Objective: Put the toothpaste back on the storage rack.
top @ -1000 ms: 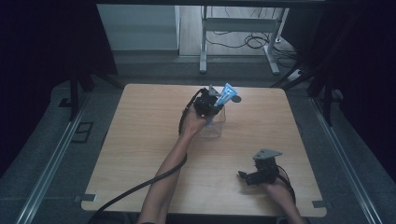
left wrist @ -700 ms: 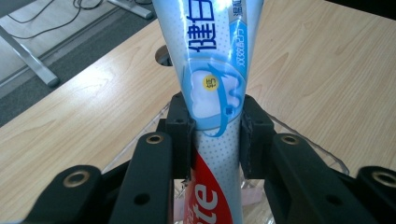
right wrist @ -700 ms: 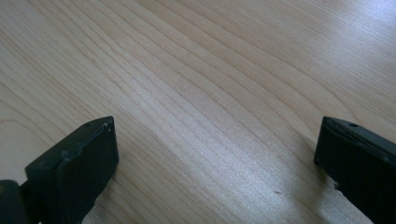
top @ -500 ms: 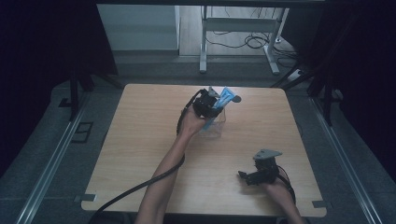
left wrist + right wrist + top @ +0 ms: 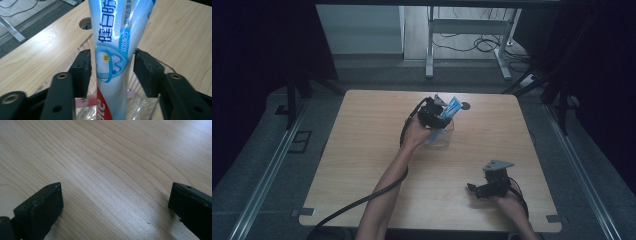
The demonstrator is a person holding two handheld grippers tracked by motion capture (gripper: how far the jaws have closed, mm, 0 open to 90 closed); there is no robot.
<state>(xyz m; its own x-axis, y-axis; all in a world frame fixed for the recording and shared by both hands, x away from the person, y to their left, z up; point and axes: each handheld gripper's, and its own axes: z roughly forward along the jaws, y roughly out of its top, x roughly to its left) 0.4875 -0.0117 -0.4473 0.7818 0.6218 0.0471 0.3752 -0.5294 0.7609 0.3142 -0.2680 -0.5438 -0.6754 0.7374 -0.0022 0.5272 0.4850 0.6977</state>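
Observation:
A blue-and-white toothpaste tube [image 5: 112, 50] stands upright in a clear plastic cup [image 5: 82, 45] near the table's far middle. My left gripper [image 5: 111, 57] straddles the tube; its jaws have just been opening, and a thin gap shows beside each pad. From above, the tube [image 5: 452, 107] leans out of the cup [image 5: 443, 139] past the left gripper [image 5: 434, 117]. My right gripper [image 5: 477, 189] rests near the front right edge. In the right gripper view it [image 5: 115, 195] stands wide open over bare wood.
A round cable hole [image 5: 465, 106] lies in the wooden table [image 5: 362, 150] just behind the cup. Something pink [image 5: 80, 102] lies low inside the cup. The left gripper's cable trails off the table's front edge. Dark floor and metal rails surround the table.
The tube's top sits slightly lower than a second ago. Both hands have kept their places.

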